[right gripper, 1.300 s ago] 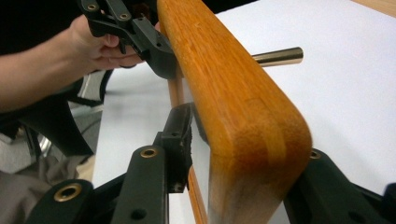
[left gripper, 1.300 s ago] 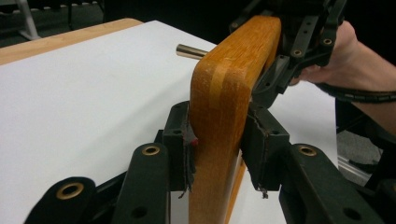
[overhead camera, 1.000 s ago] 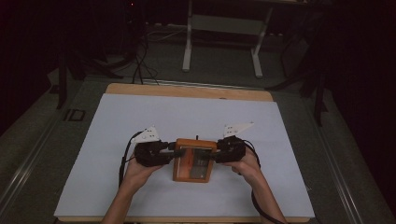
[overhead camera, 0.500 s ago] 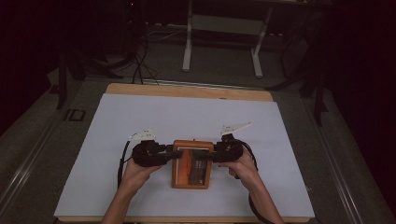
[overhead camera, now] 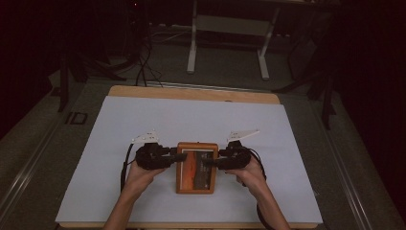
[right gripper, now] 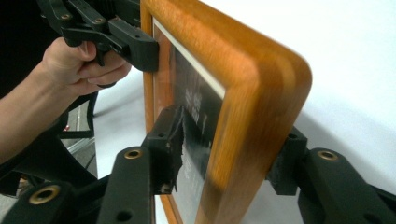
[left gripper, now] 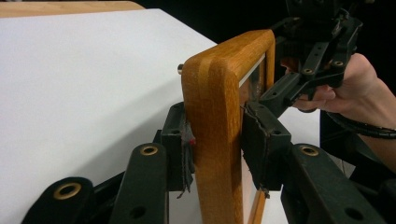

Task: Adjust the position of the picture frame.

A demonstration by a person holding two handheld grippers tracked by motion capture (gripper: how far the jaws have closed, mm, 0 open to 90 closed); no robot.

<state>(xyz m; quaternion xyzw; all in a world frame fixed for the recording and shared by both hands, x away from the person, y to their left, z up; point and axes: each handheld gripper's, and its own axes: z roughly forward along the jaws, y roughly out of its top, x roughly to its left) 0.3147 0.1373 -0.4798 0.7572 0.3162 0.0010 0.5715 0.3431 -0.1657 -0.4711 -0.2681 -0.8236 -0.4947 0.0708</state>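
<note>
Two hand-held grippers flank a wooden picture frame (overhead camera: 196, 167) on the white table (overhead camera: 119, 124): left hand-held gripper (overhead camera: 179, 157) pinching its edge, right hand-held gripper (overhead camera: 207, 163) spreading, pads just off the wood.

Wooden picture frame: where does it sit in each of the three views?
High view: wooden picture frame low centre, between both grippers.
Left gripper view: its side rail stands centre, clamped between the jaws.
Right gripper view: its corner centre-right.
Shared landmark: white table cover.
</note>
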